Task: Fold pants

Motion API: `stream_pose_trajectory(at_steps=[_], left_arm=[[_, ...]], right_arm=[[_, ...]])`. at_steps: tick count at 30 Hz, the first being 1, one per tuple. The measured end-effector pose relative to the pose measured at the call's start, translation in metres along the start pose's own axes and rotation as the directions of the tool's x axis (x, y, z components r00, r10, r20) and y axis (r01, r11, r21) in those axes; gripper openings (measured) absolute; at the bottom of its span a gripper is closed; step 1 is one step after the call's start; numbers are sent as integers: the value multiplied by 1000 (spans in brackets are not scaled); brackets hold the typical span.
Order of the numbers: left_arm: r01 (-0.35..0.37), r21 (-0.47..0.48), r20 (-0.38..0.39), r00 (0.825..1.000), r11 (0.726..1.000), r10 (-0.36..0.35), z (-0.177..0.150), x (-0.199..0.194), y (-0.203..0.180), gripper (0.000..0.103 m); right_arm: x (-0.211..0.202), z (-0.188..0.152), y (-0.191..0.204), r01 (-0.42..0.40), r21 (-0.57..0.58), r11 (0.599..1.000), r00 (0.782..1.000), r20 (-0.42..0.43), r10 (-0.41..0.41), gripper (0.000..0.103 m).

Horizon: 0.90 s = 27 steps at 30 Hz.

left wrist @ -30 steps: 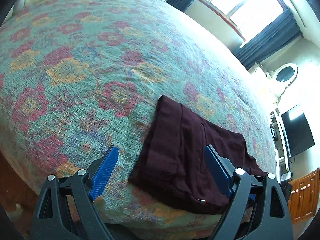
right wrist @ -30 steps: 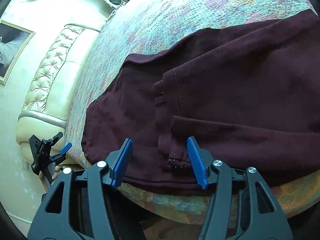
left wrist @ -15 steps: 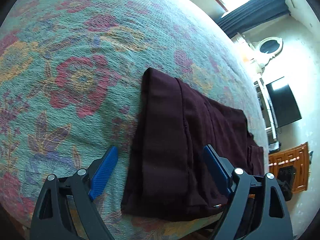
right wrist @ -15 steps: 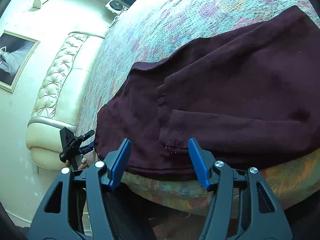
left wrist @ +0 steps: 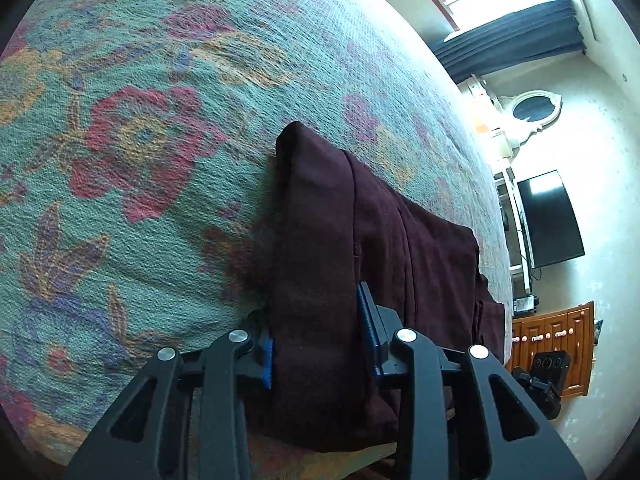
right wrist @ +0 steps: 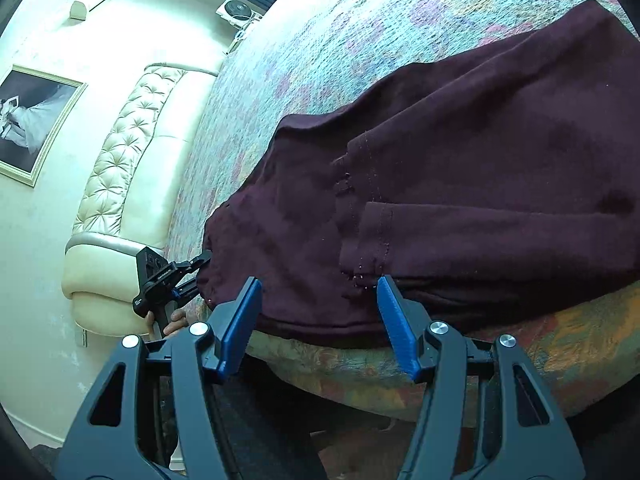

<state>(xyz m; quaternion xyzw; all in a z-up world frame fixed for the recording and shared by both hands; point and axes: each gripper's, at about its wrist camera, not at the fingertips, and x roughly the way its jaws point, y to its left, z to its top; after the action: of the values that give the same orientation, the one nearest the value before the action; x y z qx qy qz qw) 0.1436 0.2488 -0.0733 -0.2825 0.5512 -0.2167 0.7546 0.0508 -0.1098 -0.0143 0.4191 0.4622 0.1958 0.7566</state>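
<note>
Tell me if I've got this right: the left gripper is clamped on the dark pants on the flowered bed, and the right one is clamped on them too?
Not quite. The left gripper is clamped on the pants, its jaws having just closed, but the right gripper is open at the bed edge, its fingers gripping nothing, as the right wrist view shows.

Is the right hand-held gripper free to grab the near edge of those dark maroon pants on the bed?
Probably yes. The right hand-held gripper stands open just short of the dark maroon pants, whose hem lies at the floral bedspread edge, with nothing between.
</note>
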Motion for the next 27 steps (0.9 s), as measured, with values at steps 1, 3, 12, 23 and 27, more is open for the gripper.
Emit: stream_pose_trajectory(at_steps=[1, 3, 12, 23, 27], left_arm=[[5, -3, 9, 1000, 1000, -5, 0, -3, -4, 26], [4, 8, 28, 1000, 1000, -4, 1, -12, -16, 22], [-22, 157, 81, 997, 987, 9, -11, -36, -109, 14], [-271, 434, 120, 963, 859, 243, -66, 43, -249, 14], [-357, 510, 139, 932, 782, 335, -91, 93, -275, 5]], right_arm=[[-2, 0, 0, 2, 0, 1000, 1000, 6, -2, 60], [-7, 0, 1, 3, 2, 1000, 1000, 14, -3, 60], [-29, 0, -1, 1, 3, 1000, 999, 33, -1, 60], [-44, 1, -12, -1, 15, 1000, 999, 34, 0, 60], [-53, 4, -25, -6, 49, 999, 999, 48, 4, 60]])
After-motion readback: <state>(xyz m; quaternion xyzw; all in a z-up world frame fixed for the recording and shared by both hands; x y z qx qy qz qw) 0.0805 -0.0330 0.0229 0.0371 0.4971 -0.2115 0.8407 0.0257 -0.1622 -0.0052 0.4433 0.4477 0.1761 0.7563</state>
